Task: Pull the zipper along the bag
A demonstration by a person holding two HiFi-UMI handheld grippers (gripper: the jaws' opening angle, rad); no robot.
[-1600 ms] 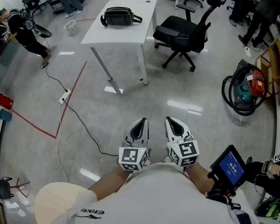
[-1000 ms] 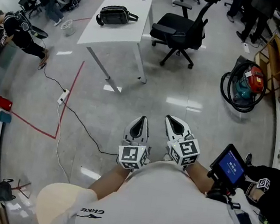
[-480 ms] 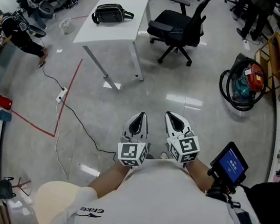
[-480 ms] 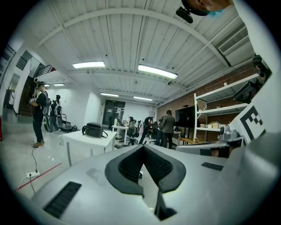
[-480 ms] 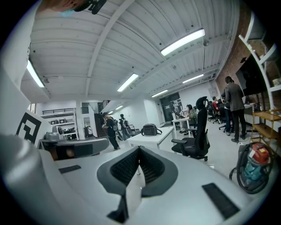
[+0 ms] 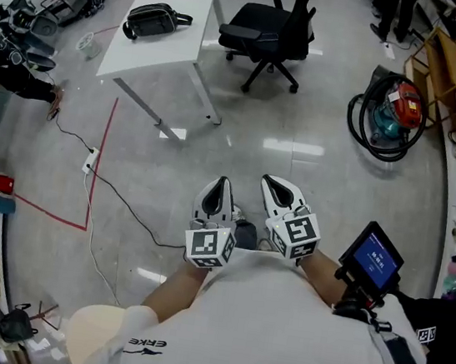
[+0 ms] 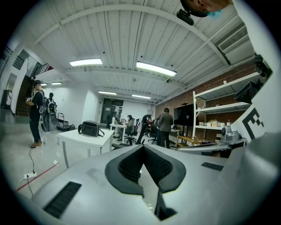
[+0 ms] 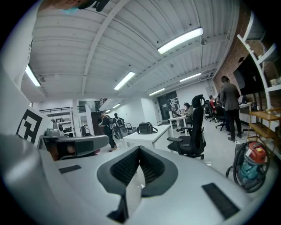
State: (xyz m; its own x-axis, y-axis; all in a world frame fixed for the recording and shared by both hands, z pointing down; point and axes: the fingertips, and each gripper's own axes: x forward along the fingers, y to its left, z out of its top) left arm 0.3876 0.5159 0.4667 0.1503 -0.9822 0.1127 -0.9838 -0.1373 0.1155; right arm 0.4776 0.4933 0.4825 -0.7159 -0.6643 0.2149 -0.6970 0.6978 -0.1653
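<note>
A black bag (image 6: pixel 152 20) lies on a white table (image 6: pixel 179 48) far across the floor, well away from both grippers. In the left gripper view the bag (image 7: pixel 90 128) is small on the table (image 7: pixel 83 138), left of the jaws. The right gripper view has the same bag (image 8: pixel 146 128) on the table (image 8: pixel 151 137), beyond the jaws. My left gripper (image 6: pixel 219 186) and right gripper (image 6: pixel 276 185) are held side by side close to the person's body, above bare floor. Both are shut with nothing in them.
A black office chair (image 6: pixel 267 23) stands right of the table. A vacuum cleaner with a coiled hose (image 6: pixel 389 111) sits at the right. Red floor tape (image 6: pixel 102 151) and a cable (image 6: pixel 124 200) run across the floor at the left. A small screen (image 6: pixel 373 258) is at the right arm. People stand at the far left.
The table with the bag and the chair have slid left in the head view as the camera moved. Both grippers stay shut, close to the body.
</note>
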